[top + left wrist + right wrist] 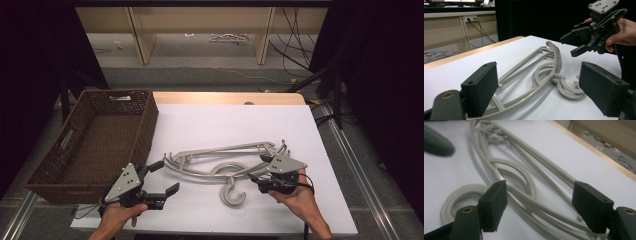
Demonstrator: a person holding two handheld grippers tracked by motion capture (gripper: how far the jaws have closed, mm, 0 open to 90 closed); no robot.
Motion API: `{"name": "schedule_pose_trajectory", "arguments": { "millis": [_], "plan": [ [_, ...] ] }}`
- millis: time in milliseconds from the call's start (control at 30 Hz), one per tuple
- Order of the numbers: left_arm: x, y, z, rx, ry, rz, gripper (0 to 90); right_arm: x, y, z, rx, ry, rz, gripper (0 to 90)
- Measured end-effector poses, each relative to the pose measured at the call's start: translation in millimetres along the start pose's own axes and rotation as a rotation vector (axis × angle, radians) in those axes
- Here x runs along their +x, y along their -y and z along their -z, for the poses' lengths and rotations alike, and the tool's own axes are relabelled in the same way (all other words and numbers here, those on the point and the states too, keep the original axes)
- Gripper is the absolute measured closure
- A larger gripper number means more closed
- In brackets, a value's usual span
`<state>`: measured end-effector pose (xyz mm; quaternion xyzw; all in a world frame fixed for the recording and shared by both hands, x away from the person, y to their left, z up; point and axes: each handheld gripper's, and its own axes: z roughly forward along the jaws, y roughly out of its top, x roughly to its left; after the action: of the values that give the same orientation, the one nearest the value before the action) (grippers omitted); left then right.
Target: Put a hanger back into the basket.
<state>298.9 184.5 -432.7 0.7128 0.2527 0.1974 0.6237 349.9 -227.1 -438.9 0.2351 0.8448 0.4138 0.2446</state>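
On the left edge of the white table [240, 120] stands a brown woven basket [95, 142], near the grey hangers [220, 162] lying tangled in the middle. Left gripper [162, 177] waits released beside them. Right gripper [260, 170] is spread around the hanger arms, not pressing. Behind are wooden shelves and cables on the floor.

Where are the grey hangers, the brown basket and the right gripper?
grey hangers [220, 150]: high view, on the long arm bars.
brown basket [146, 125]: high view, on its right woven wall.
right gripper [256, 170]: high view, between its open jaw tips, over the hangers.
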Motion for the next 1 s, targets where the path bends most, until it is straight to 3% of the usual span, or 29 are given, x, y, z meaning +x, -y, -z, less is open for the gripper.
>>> {"name": "schedule_pose_trajectory", "arguments": {
  "millis": [100, 167, 300, 467, 700, 767, 867, 1000],
  "plan": [
    [-0.7, 0.0, 0.1, 0.015, -0.005, 0.002, 15.6, -5.0, -2.3, -8.9, 0.034, -0.060, 0.026, 33.1],
    [-1.3, 0.3, -0.2, 0.018, 0.000, 0.006, 15.6, -8.0, -3.7, -16.1, 0.070, -0.083, 0.073, 35.1],
    [-0.7, 0.8, -0.7, 0.030, 0.000, -0.002, 15.6, -13.4, -5.4, -28.2, 0.118, -0.108, 0.103, 36.5],
    [2.6, 2.5, -1.9, 0.061, -0.015, 0.029, 15.8, -17.9, -8.3, -42.9, 0.171, -0.153, 0.153, 40.3],
    [2.6, 4.0, -4.3, 0.070, -0.001, 0.036, 15.8, -19.1, -8.1, -52.7, 0.243, -0.210, 0.201, 45.8],
    [2.5, 4.2, -3.9, 0.083, 0.002, 0.032, 15.8, -19.4, -7.1, -53.4, 0.267, -0.215, 0.197, 46.6],
    [3.1, 4.5, -3.6, 0.086, 0.000, 0.057, 15.9, -24.5, -4.4, -58.4, 0.275, -0.235, 0.193, 50.3],
    [2.7, 4.5, -3.8, 0.096, -0.003, 0.035, 15.8, -25.7, -3.6, -61.2, 0.302, -0.247, 0.223, 52.9]
  ]
}}
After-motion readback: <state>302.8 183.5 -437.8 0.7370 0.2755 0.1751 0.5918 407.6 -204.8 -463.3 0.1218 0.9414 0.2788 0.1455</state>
